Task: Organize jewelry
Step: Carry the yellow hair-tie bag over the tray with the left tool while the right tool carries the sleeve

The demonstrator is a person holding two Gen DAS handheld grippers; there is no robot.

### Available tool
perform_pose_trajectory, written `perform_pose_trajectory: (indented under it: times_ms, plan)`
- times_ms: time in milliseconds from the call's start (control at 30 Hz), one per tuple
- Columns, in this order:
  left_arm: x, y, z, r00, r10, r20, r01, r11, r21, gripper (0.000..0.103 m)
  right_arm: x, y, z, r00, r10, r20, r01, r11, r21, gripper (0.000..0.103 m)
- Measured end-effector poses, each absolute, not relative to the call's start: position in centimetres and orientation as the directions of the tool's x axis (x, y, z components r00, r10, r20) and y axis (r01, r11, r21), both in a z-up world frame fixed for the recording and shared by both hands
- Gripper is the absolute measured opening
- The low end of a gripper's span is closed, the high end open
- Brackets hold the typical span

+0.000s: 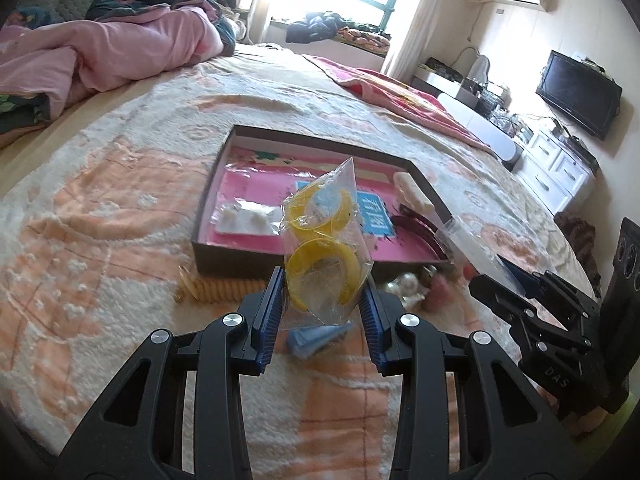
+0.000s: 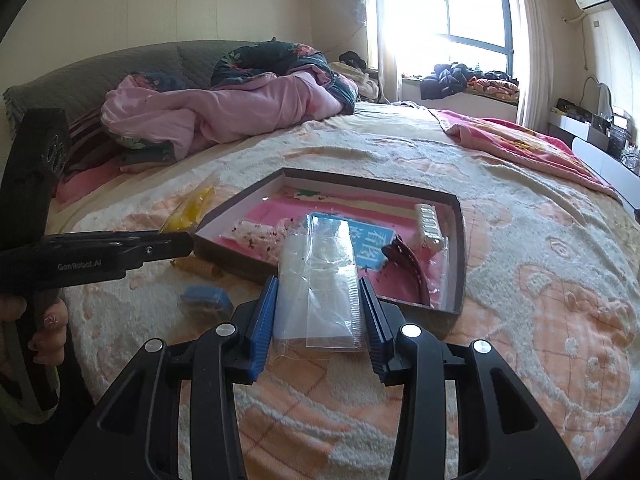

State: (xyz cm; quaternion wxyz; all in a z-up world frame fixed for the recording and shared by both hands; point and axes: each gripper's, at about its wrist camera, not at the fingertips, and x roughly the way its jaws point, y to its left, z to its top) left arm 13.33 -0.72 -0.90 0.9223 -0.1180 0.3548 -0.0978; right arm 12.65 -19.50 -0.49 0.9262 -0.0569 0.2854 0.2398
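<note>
My left gripper (image 1: 322,284) is shut on a clear bag of yellow hoop earrings (image 1: 322,252), held upright just in front of the dark shallow box (image 1: 236,268). The box has a pink lining and holds a card of white pearl earrings (image 1: 248,220), a cream hair clip (image 1: 412,192) and a dark red band (image 1: 420,226). My right gripper (image 2: 318,300) is shut on a clear flat plastic packet (image 2: 320,276), held over the near edge of the box (image 2: 460,216). The left gripper (image 2: 172,240) shows from the side in the right wrist view, with the yellow bag (image 2: 188,210) in it.
Loose pieces lie on the peach and white blanket (image 1: 100,240) in front of the box: a tan coiled hair tie (image 1: 216,290), a blue item (image 1: 316,340), pearl pieces (image 1: 404,286). A pink quilt (image 1: 100,52) is piled at the head of the bed. A TV (image 1: 580,92) and white cabinets stand on the right.
</note>
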Motion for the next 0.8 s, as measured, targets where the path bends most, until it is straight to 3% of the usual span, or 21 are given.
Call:
perform_pose_trajectory:
  times_ms: [800]
  plan:
    - [18.7,-0.6,0.0,0.756,-0.177,-0.63,0.089,0.982,-0.169,0.028,18.2,-19.1,0.5,0.758,0.382,-0.529,-0.436,0.9,0.025,0.038]
